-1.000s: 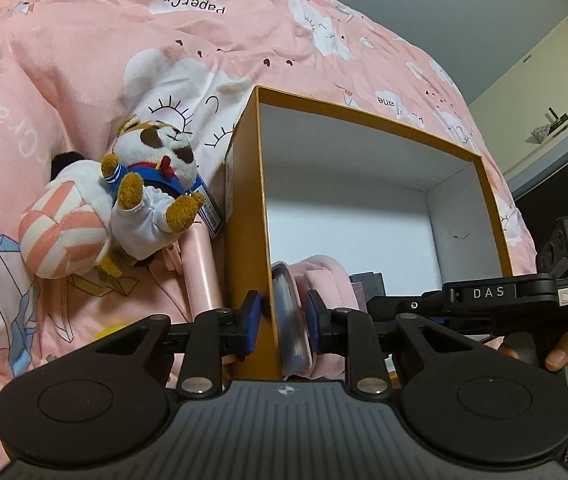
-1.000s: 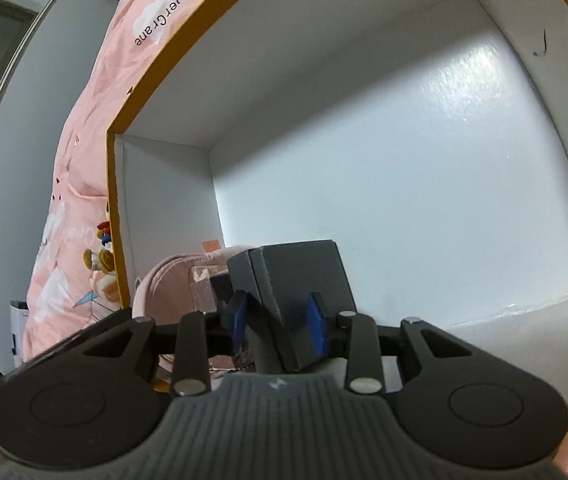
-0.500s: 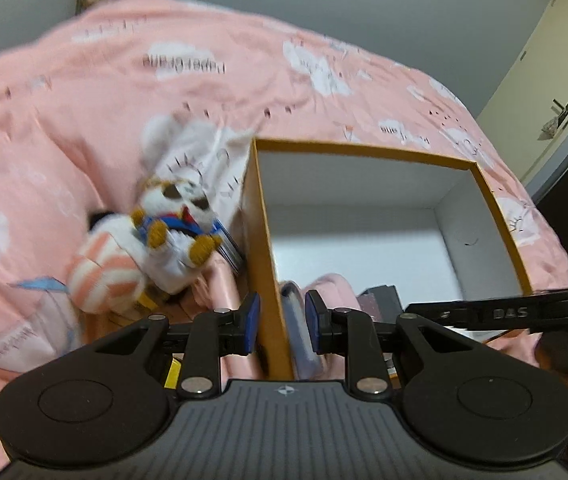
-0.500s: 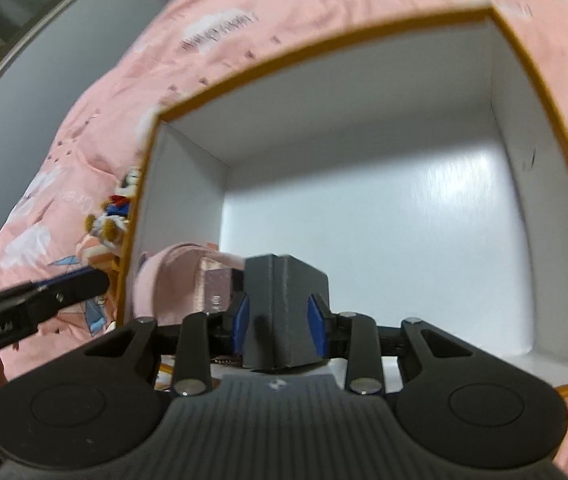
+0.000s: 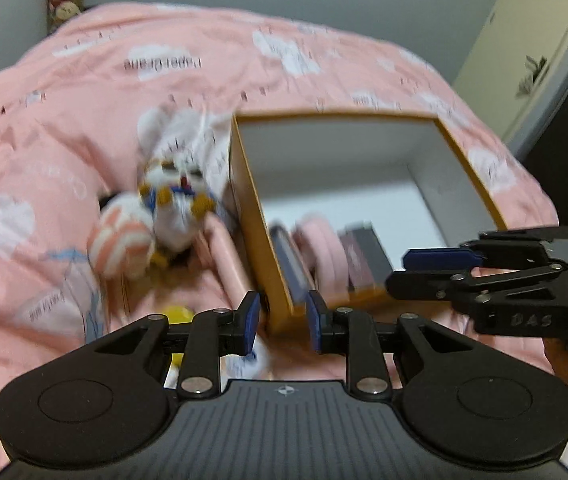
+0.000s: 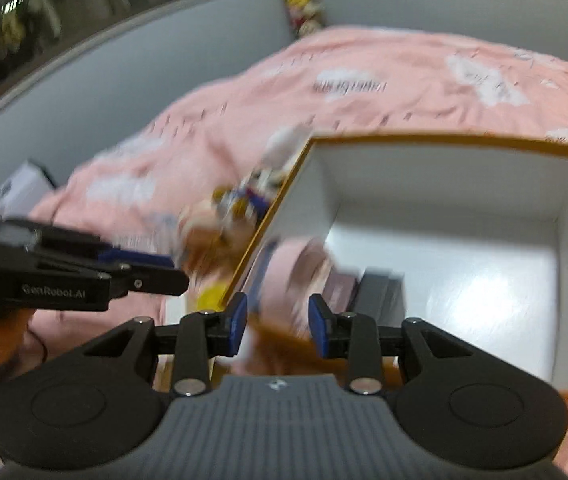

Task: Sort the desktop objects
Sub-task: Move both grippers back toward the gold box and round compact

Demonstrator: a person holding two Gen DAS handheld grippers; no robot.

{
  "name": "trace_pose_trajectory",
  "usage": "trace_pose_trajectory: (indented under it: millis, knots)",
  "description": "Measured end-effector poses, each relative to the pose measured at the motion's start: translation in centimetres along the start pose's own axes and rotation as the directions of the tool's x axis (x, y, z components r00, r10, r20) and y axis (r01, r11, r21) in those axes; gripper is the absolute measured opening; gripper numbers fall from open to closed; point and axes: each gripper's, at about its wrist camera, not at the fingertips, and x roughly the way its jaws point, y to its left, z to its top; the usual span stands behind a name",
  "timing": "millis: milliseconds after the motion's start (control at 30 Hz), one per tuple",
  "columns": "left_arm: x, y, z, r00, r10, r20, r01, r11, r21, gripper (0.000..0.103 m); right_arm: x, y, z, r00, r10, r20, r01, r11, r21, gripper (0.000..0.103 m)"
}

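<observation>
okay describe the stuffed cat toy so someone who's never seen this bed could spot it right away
Start at the pink bedspread and find the open box with mustard-yellow walls and a white inside. The plush cat lies on the bedding just outside the box's left wall. It is the only white, furry thing there, with brown paws and blue clothing, beside a pink-and-white striped plush.

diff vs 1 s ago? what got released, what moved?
Both claws let go and backed up out of the box. The left claw left the flat case standing by the box's left wall; the right claw left the dark block beside the pink pouch. Both now stand open with nothing between their pads. The box, the plush toy and the pink bedding stayed put.
</observation>
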Motion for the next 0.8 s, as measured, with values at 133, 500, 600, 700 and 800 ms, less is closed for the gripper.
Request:
trace_pose_trajectory:
  millis: [133, 500, 600, 700, 800]
  knots:
    - [0.4, -0.5, -1.8, 0.997, 0.008, -0.071, -0.007, 1.000, 0.014, 0.029, 1.6, 0.8, -2.1, 0.996, 0.013, -0.092, -0.013, 1.000, 0.007, 0.036]
    - [-0.1, 0.6, -7.1, 0.969, -0.008, -0.246, 0.003, 1.000, -0.019, 0.029, 2.9, 2.3, -7.4, 0.961, 0.115, -0.250, -0.080, 0.986, 0.144, 0.037]
    - [-0.4, 0.7, -7.9, 0.961, -0.027, -0.275, 0.020, 0.999, -0.031, 0.030, 2.7, 3.1, -8.1, 0.954, 0.127, -0.273, -0.097, 0.988, 0.120, 0.037]
    - [-0.5, 0.3, -8.3, 0.957, -0.022, -0.288, 0.020, 1.000, -0.011, 0.029, 2.8, 3.6, -8.0, 0.949, 0.125, -0.290, -0.104, 0.991, 0.087, 0.037]
    - [-0.6, 0.4, -8.0, 0.960, -0.023, -0.280, 0.020, 1.000, -0.015, 0.030, 3.1, 3.4, -7.3, 0.947, 0.126, -0.297, -0.109, 0.991, 0.071, 0.037]
